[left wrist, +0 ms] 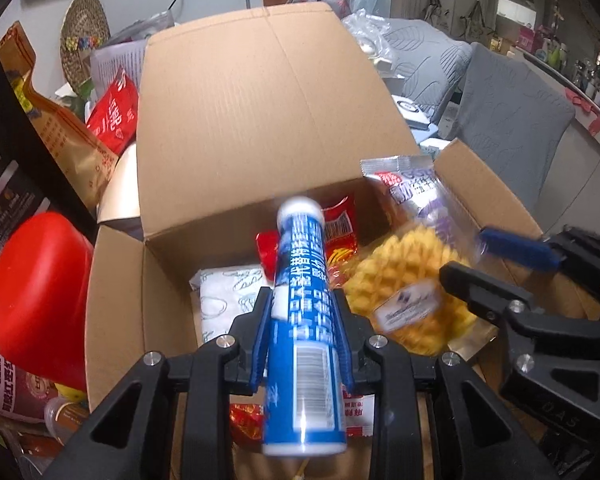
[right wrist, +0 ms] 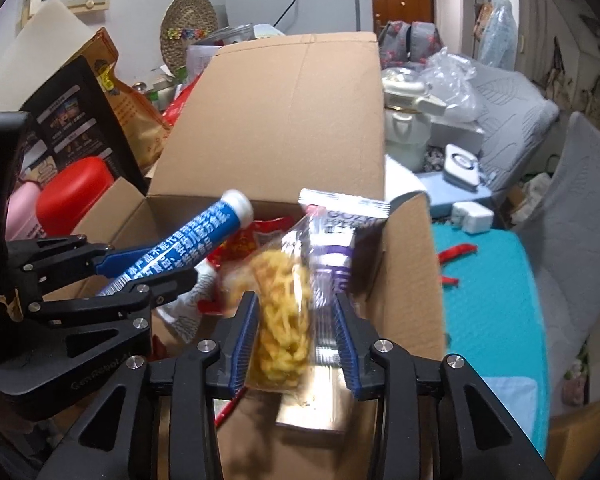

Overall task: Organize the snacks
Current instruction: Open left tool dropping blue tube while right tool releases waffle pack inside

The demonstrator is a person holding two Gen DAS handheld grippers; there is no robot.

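Your left gripper point(left wrist: 304, 332) hangs over the open cardboard box point(left wrist: 260, 120), its blue-padded fingers point(left wrist: 260, 340) clenched on a blue tube point(left wrist: 306, 320) with white caps at both ends. The tube points down and away into the box, its far cap above a red snack packet point(left wrist: 342, 232) lying against the back wall. A white patterned pouch point(left wrist: 228, 296) lies on the box floor to the left of the tube, and more red wrappers point(left wrist: 246, 420) show below the gripper.

Your right gripper point(right wrist: 296, 336) hovers at the right side of the same box point(right wrist: 292, 112), with a clear bag of yellow crisps point(right wrist: 284, 312) standing between its fingers point(right wrist: 246, 340). The jaws stand parted: the left pad is at the bag's edge, while a clear gap shows between the bag and the right pad, so the bag is released rather than squeezed. The bag's silver and purple top point(right wrist: 342, 216) leans toward the box's right wall; its image is blurred.

The back flap of the box stands upright. Left of the box you see a red lid point(left wrist: 40, 292) on a pink container, a tan paper bag point(left wrist: 60, 128) and a red pouch point(left wrist: 114, 116). To the right, a teal mat point(right wrist: 488, 280) covers the table, with grey cushions point(right wrist: 516, 112) beyond.
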